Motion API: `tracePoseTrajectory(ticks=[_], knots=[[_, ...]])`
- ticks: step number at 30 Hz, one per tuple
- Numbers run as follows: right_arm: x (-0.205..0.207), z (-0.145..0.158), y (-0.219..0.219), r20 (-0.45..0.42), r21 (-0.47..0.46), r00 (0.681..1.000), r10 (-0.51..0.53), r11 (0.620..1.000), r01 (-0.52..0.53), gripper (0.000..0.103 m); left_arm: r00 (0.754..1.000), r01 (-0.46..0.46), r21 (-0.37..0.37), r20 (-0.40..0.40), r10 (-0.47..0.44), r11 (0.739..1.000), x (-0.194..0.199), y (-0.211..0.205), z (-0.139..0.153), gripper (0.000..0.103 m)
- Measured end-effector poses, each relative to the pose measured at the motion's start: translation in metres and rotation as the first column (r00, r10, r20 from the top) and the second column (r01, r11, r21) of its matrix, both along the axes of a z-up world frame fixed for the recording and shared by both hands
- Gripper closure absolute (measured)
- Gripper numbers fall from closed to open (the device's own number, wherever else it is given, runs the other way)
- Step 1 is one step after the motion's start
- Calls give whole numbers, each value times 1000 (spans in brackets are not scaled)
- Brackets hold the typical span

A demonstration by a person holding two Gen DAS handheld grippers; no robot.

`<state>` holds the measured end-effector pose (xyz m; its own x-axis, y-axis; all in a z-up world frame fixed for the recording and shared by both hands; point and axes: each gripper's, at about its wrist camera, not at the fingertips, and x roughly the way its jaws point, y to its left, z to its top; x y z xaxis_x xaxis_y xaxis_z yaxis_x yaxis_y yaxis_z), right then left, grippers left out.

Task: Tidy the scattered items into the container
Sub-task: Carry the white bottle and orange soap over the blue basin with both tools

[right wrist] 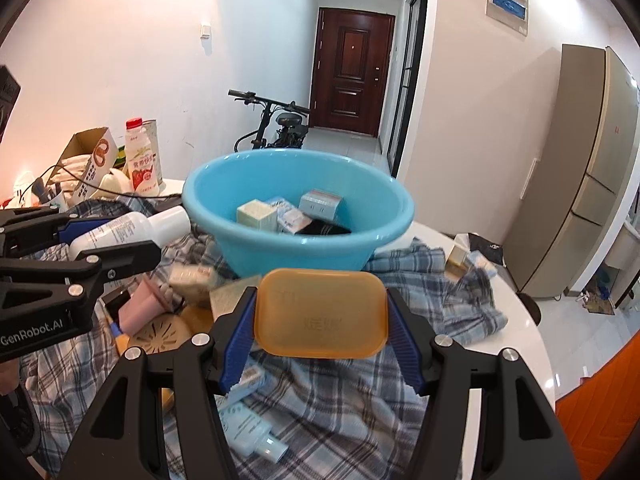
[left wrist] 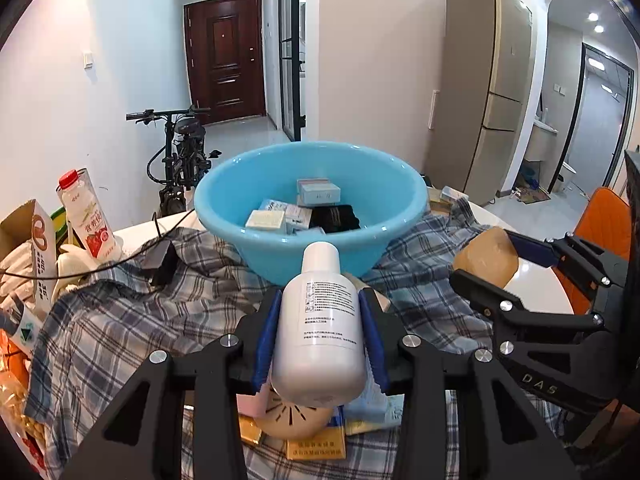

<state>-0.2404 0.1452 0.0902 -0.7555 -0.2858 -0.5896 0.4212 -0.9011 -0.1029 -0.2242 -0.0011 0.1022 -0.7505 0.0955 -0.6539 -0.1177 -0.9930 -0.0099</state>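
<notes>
The blue basin [left wrist: 312, 208] sits on a plaid cloth [left wrist: 132, 320] toward the far edge of the white table [right wrist: 516, 328], already holding several small boxes [right wrist: 280, 212] and a dark item. Just before its near wall, the left gripper [left wrist: 320, 328] has its fingers [left wrist: 266, 336] clamped on a white bottle [left wrist: 322, 328], cap toward the basin. The right gripper [right wrist: 320, 316] has its fingers [right wrist: 240, 328] clamped on an amber soap case [right wrist: 320, 312]. More scattered items lie on the cloth beneath both. A milk bottle [left wrist: 88, 216] stands at the left edge.
</notes>
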Motion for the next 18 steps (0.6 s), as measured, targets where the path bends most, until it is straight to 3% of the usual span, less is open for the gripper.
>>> tracePoseTrajectory(ticks=[18], knots=[[-54, 17, -5, 37, -27, 999, 8, 1000, -7, 43, 999, -7, -8, -34, 7, 1000, -50, -9, 22, 61]])
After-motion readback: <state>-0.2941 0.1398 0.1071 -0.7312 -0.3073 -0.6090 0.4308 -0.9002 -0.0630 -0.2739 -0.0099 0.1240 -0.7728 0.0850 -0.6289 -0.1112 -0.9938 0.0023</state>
